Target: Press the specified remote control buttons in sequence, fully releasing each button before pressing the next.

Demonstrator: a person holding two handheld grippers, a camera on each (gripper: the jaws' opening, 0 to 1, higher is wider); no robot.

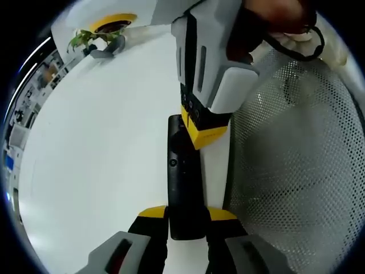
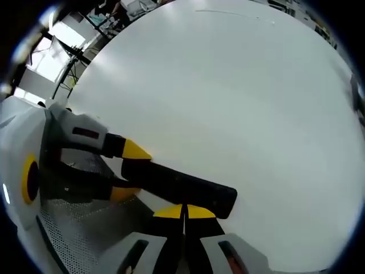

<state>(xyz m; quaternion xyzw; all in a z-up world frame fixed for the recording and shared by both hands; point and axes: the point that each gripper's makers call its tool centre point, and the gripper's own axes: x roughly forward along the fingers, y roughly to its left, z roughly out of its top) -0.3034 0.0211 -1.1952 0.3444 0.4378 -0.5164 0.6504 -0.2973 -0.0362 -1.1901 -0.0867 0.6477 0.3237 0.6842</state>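
A black remote control [image 1: 181,171] lies lengthwise over the white table [image 1: 102,142], with its near end clamped between the yellow-tipped jaws of my left gripper [image 1: 187,214]. My right gripper [image 1: 202,132] comes down from above, jaws together, its yellow tips resting on the remote's far half. In the right gripper view the remote [image 2: 182,187] runs across just ahead of my shut right gripper [image 2: 184,212], whose tips touch its top face. There my left gripper [image 2: 128,171] holds the remote's left end. The button under the tips is hidden.
A white mesh basket [image 1: 296,148] stands close on the right of the remote, also seen as mesh basket [image 2: 74,228]. A small plant in a grey pot [image 1: 96,43] and a yellow-rimmed object [image 1: 114,23] sit at the table's far edge.
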